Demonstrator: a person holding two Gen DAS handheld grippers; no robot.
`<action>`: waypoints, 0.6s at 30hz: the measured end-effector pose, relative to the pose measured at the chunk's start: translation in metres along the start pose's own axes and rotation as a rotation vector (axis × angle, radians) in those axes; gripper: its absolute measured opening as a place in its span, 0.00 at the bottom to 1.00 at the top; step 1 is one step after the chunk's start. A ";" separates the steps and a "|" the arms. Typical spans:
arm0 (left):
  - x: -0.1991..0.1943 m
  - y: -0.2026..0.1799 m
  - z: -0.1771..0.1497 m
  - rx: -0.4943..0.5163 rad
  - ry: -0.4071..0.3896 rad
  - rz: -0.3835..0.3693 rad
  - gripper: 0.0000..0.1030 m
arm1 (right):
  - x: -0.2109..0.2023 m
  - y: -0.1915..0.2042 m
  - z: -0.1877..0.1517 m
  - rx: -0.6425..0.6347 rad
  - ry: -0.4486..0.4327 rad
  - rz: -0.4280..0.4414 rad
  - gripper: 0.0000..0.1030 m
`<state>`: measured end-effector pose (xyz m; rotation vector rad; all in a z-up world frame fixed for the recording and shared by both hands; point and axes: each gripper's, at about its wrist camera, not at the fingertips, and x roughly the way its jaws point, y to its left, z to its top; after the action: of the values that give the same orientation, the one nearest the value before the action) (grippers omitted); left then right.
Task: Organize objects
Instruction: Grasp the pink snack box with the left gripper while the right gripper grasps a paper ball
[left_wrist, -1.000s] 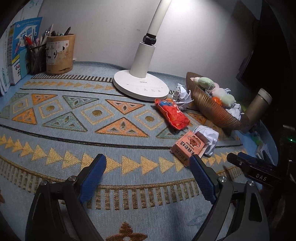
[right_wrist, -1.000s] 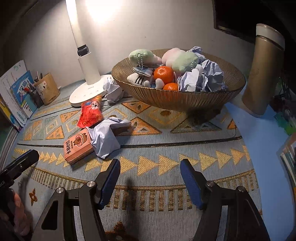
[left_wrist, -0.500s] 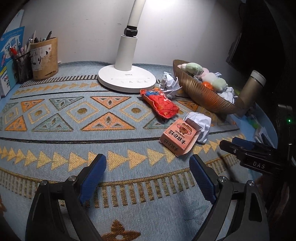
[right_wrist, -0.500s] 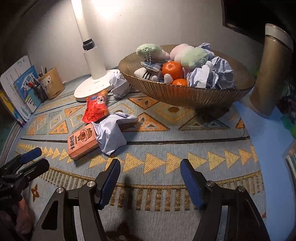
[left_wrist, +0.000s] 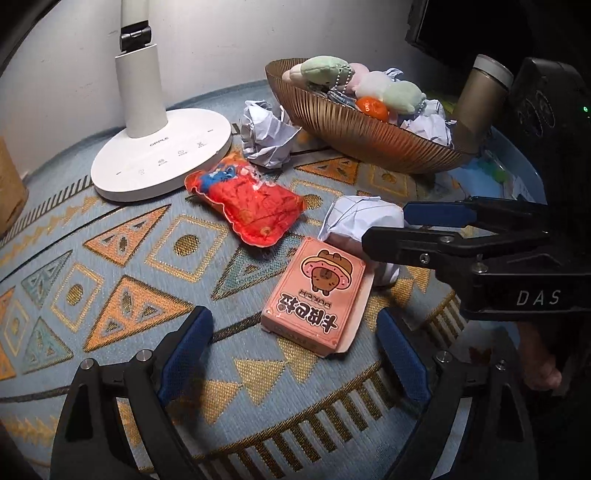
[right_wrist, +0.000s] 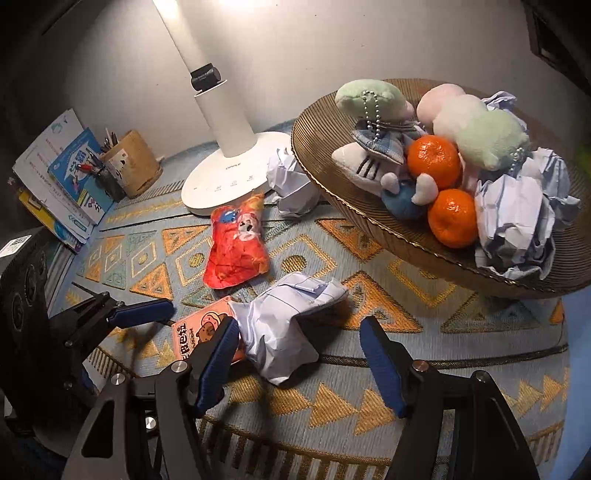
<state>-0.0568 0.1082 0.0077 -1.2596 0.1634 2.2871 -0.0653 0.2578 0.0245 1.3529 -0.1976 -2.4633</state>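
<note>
A pink card box (left_wrist: 316, 293) lies on the patterned mat, just beyond and between my open left gripper's fingers (left_wrist: 295, 350). A crumpled white paper (right_wrist: 286, 332) lies beside the box (right_wrist: 197, 334), between the open fingers of my right gripper (right_wrist: 299, 356). A red snack packet (left_wrist: 245, 205) lies further back, also in the right wrist view (right_wrist: 236, 247). A second paper ball (left_wrist: 266, 134) sits by the brown ribbed bowl (right_wrist: 406, 236), which holds plush toys, oranges (right_wrist: 434, 160) and crumpled paper. My right gripper (left_wrist: 384, 229) reaches over the paper in the left wrist view.
A white desk lamp base (left_wrist: 162, 158) stands behind the packet. A gold flask (left_wrist: 480, 99) stands behind the bowl. A pen holder (right_wrist: 131, 162) and books (right_wrist: 66, 181) are at the far left. The mat's edge drops to a blue surface at the right.
Both grippers have moved forward toward the pink box and crumpled paper. The right gripper's fingers now straddle the paper; the left gripper's straddle the box's near end. Both stay open.
</note>
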 end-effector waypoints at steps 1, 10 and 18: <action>0.001 -0.001 0.002 0.004 -0.002 -0.016 0.85 | 0.003 -0.001 0.003 0.006 0.005 0.007 0.64; 0.000 -0.003 0.006 0.009 -0.038 -0.053 0.43 | 0.010 0.006 0.007 -0.012 -0.012 0.039 0.37; -0.032 0.012 -0.020 -0.152 -0.075 -0.038 0.38 | -0.035 0.002 -0.019 0.121 -0.060 0.061 0.33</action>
<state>-0.0337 0.0790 0.0213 -1.2373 -0.0621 2.3461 -0.0314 0.2687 0.0427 1.3012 -0.4019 -2.4777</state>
